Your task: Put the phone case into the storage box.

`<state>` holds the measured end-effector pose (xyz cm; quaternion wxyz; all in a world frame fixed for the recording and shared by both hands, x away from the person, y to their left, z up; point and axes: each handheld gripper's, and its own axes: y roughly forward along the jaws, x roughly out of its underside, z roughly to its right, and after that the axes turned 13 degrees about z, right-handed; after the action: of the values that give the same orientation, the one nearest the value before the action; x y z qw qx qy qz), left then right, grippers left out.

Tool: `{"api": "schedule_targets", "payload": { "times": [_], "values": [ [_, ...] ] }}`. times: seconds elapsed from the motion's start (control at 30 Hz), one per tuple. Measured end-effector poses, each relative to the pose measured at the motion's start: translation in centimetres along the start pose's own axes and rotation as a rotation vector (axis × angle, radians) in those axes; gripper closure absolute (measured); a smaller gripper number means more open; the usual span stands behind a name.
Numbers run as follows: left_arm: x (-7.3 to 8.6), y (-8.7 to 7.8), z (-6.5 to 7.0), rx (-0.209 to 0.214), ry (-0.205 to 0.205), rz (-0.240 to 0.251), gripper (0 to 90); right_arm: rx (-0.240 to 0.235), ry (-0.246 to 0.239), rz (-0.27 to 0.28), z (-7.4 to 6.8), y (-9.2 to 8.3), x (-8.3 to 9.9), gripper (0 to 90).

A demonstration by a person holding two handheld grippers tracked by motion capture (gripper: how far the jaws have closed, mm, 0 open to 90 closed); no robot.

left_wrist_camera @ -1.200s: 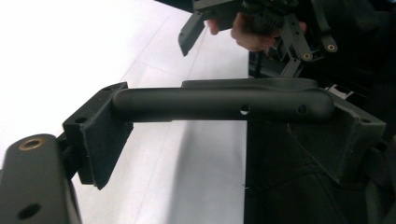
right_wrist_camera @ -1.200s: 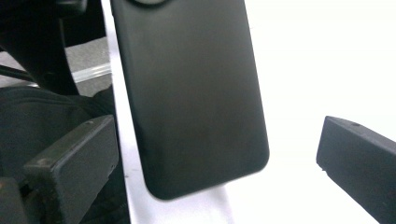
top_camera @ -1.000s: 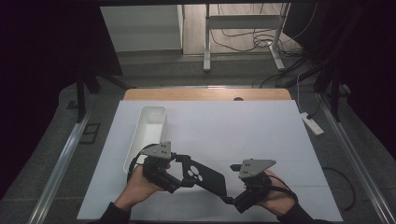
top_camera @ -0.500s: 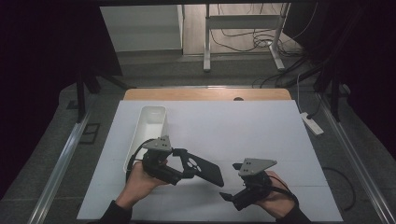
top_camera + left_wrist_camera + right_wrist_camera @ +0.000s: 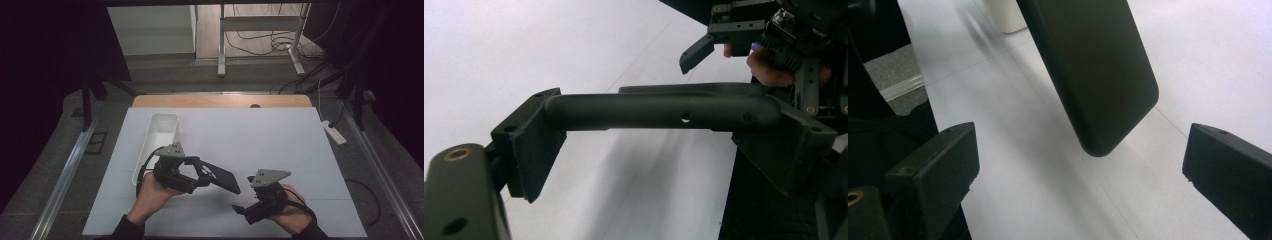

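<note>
Left gripper (image 5: 202, 175) pinching a flat black slab (image 5: 220, 176); right gripper (image 5: 245, 207) spread; white bin (image 5: 161, 131) seemingly empty.

Held clear above the table (image 5: 300, 150) between the left gripper (image 5: 192, 175) and right gripper (image 5: 245, 210): a flat case (image 5: 220, 176). Behind the left gripper, on the table's left part, a tray (image 5: 162, 131).

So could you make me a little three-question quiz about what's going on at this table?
1. True or false: the left gripper holds the black phone case across its width.
2. The right gripper is: A open, B clamped on the case, C inside the tray.
3. Where does the white tray stand on the white table, as the high view shows it?

Key: 1 true. 2 A. 3 On the left, beyond the left hand.
</note>
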<state>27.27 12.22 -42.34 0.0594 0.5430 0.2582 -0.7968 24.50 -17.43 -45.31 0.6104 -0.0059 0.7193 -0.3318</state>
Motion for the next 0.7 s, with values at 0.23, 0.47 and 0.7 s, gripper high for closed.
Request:
{"api": "schedule_targets", "payload": {
  "times": [0.23,0.47,0.7],
  "values": [
    [0.0,0.2,0.2,-0.012,-0.016,-0.001,15.1,0.046,-0.026,-0.028,-0.4,1.1,0.0,0.3],
    [-0.1,0.4,0.6,-0.006,-0.022,-0.005,15.2,0.074,-0.052,-0.050,-0.7,2.1,0.0,0.0],
    [-0.2,0.5,0.9,0.005,-0.033,-0.003,15.1,0.099,-0.062,-0.068,-0.8,3.0,-0.1,0.5]
  ]
}}
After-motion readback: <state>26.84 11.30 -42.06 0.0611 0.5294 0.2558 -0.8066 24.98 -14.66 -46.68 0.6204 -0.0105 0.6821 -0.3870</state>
